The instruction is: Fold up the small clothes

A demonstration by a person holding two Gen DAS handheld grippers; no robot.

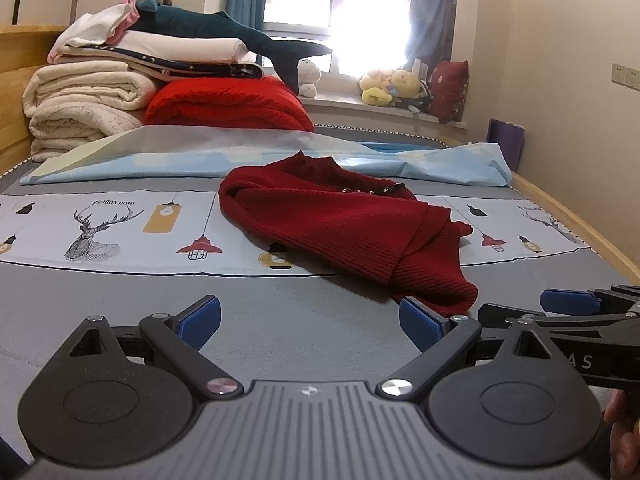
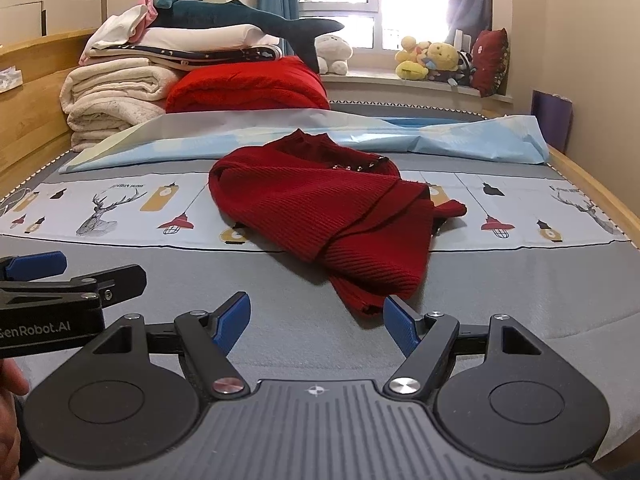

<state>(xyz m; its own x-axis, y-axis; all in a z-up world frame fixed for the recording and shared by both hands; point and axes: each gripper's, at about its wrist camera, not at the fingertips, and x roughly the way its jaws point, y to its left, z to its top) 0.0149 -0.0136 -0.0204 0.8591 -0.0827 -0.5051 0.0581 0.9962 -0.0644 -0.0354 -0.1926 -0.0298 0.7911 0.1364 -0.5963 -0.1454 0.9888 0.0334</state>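
Observation:
A dark red knit sweater (image 1: 352, 232) lies crumpled on the bed, across the printed sheet band; it also shows in the right wrist view (image 2: 332, 216). My left gripper (image 1: 310, 322) is open and empty, low over the grey sheet, its right pad close to the sweater's near cuff. My right gripper (image 2: 318, 324) is open and empty, its right pad just short of the sweater's near hem. The right gripper (image 1: 576, 308) shows at the right in the left wrist view, and the left gripper (image 2: 60, 280) shows at the left in the right wrist view.
Folded blankets (image 1: 84, 104), a red quilt (image 1: 228, 104) and a plush shark (image 1: 224, 32) are stacked at the bed's far left. A light blue sheet (image 1: 280, 156) lies behind the sweater. Plush toys (image 1: 396, 88) sit on the windowsill. Wooden bed rail (image 1: 580, 232) runs along the right.

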